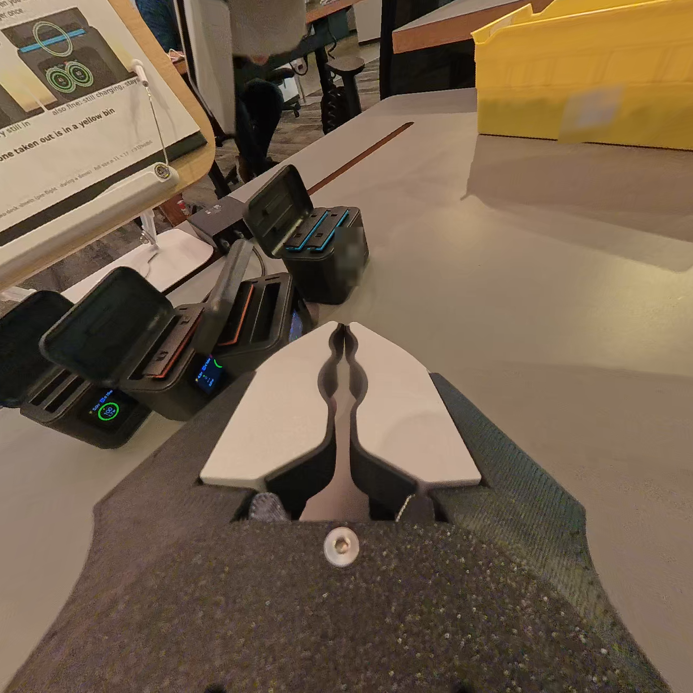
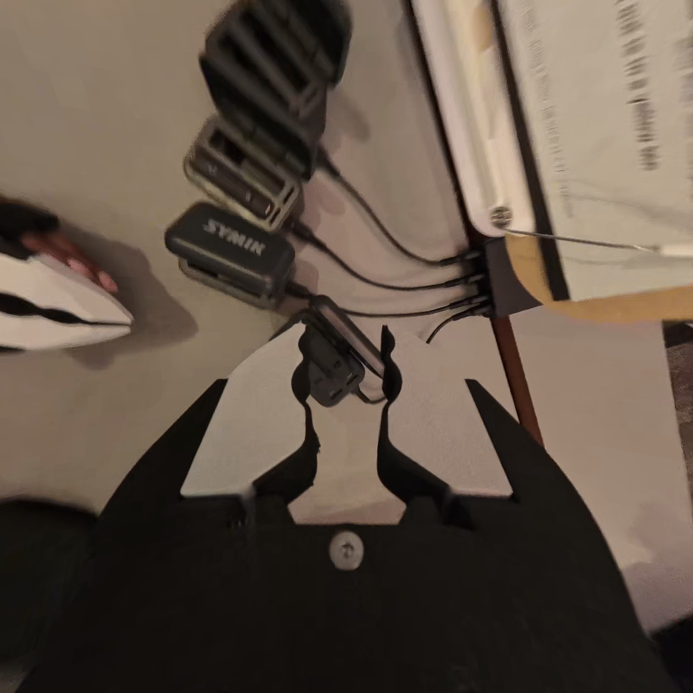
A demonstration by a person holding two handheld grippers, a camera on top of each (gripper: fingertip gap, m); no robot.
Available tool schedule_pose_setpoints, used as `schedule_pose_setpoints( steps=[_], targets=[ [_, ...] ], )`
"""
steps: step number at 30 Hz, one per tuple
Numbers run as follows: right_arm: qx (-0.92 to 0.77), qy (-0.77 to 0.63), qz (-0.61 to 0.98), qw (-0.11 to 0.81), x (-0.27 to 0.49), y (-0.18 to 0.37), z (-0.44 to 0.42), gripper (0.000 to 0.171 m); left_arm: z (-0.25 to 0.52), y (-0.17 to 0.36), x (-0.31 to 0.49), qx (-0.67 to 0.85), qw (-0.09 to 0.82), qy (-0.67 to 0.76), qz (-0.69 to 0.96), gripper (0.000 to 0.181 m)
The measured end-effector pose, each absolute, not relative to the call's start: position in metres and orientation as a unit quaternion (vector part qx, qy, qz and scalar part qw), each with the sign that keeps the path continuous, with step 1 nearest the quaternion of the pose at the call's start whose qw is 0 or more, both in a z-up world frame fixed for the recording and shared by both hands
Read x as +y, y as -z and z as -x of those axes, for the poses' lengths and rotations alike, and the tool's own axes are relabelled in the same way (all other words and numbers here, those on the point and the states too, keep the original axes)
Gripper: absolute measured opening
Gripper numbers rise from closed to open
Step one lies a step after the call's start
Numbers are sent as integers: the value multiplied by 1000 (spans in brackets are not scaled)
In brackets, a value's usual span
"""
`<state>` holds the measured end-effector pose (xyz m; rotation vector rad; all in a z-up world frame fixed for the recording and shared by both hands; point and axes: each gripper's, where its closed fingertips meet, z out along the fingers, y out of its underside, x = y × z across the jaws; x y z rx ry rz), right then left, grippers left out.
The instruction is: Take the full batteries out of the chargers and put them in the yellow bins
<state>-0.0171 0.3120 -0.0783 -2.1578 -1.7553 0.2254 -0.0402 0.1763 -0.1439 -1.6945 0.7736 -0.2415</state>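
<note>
On the worktop (image 1: 487, 300) four open-lidded chargers (image 1: 180, 360) line the left, batteries in several slots, ahead of the empty, closed left gripper (image 1: 344, 330), while the right gripper (image 2: 343, 337) hovers part-open over one charger, yellow bin (image 1: 585, 75) far right
</note>
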Motion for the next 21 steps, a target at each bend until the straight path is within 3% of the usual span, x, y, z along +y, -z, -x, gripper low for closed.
schedule_pose_setpoints(
  steps=[1, 6, 10, 21],
  targets=[
    [-596, -99, 767, 214, 311, 70, 17, 38, 39, 144, 176, 333, 590, 104, 728, 0],
    [-465, -184, 780, 377, 304, 53, 6, 63, 37, 144, 174, 336, 591, 104, 726, 0],
    [-343, -221, 784, 468, 298, 60, -12, 69, 38, 143, 174, 334, 593, 101, 726, 0],
    [-262, -175, 805, 503, 281, 143, -19, 79, 39, 147, 178, 324, 588, 95, 735, 4]
  ],
)
